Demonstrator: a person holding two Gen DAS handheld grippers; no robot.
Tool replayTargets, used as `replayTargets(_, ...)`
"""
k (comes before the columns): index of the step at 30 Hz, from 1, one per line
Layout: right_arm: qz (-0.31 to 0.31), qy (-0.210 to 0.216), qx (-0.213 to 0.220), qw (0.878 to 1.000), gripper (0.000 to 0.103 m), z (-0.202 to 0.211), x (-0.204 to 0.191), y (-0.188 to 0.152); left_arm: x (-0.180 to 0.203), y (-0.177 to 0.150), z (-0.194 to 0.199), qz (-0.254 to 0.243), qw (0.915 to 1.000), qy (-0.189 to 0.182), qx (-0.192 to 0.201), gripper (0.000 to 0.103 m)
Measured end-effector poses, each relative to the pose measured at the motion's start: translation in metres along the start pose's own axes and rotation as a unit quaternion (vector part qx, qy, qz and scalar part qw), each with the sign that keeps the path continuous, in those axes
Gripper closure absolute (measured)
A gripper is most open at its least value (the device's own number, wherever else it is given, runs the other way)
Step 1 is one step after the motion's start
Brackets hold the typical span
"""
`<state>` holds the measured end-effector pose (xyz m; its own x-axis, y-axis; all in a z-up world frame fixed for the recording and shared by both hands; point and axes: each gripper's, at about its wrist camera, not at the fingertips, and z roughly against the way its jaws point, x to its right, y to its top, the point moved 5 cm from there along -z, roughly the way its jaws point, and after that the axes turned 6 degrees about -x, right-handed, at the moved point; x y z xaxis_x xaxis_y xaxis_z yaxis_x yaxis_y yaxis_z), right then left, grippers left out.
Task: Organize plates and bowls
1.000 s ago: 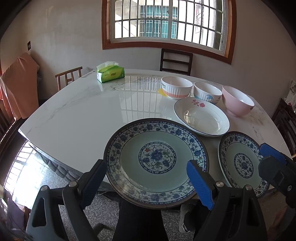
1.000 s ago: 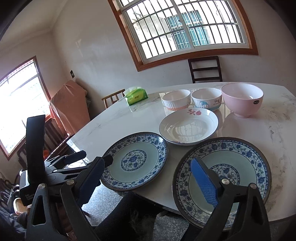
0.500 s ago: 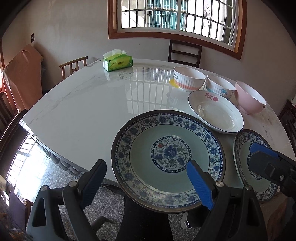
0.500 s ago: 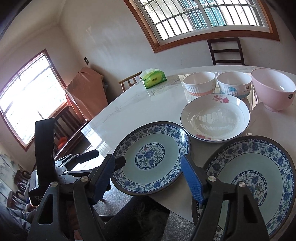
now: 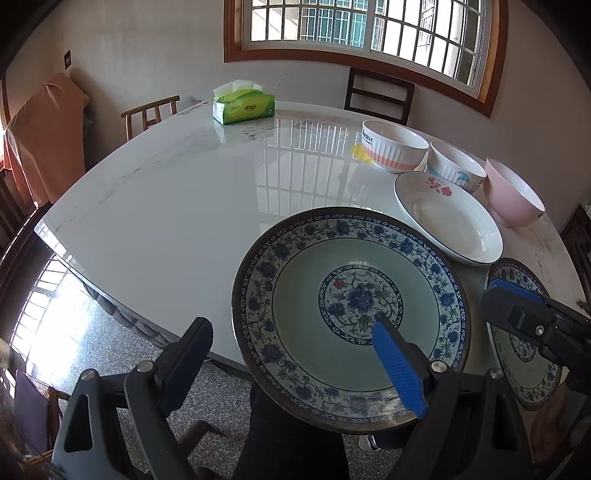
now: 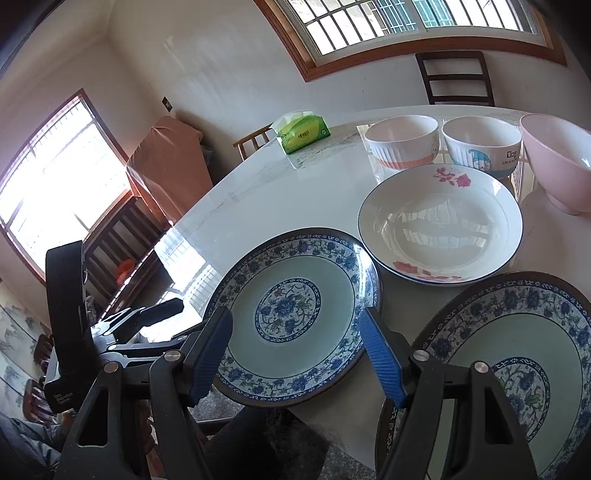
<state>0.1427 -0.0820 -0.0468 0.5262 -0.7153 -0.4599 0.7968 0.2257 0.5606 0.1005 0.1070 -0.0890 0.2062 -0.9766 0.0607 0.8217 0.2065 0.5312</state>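
Premises: a domestic dining room. A large marble-look table carries crockery: patterned plates and bowls, plus a green tissue pack. Wooden dining chairs stand around it. Plastered walls, wood-framed barred window and speckled terrazzo floor are consistent with a private home.

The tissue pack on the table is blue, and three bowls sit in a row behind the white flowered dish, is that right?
Not quite: the tissue pack is green, not blue, as the left wrist view shows. The rest holds: three bowls sit in a row behind the white flowered dish on the table.
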Motion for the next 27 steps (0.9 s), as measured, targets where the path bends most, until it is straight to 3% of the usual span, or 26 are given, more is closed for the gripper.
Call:
replayTargets(11,-0.019,-0.005,-0.026,0.999,0.033,-0.02,0.016,0.006,-0.001,0.0,-0.012,-0.001,0.9999,0.008,-0.01,0.013)
replayTargets(22,-0.043,-0.024,-0.069,0.996,0.033,-0.044,0.027,0.016,-0.006,0.002,-0.025,0.012,0.9992,-0.017,-0.035,0.013)
replayTargets(25,-0.057,-0.029,-0.097,0.993,0.033,-0.056,0.029,0.016,-0.01,0.002,-0.032,0.021,0.998,-0.03,-0.052,0.025)
replayTargets(27,-0.067,-0.025,-0.111,0.991,0.035,-0.063,0.029,0.016,-0.015,0.0,-0.038,0.029,0.9971,-0.026,-0.066,0.052)
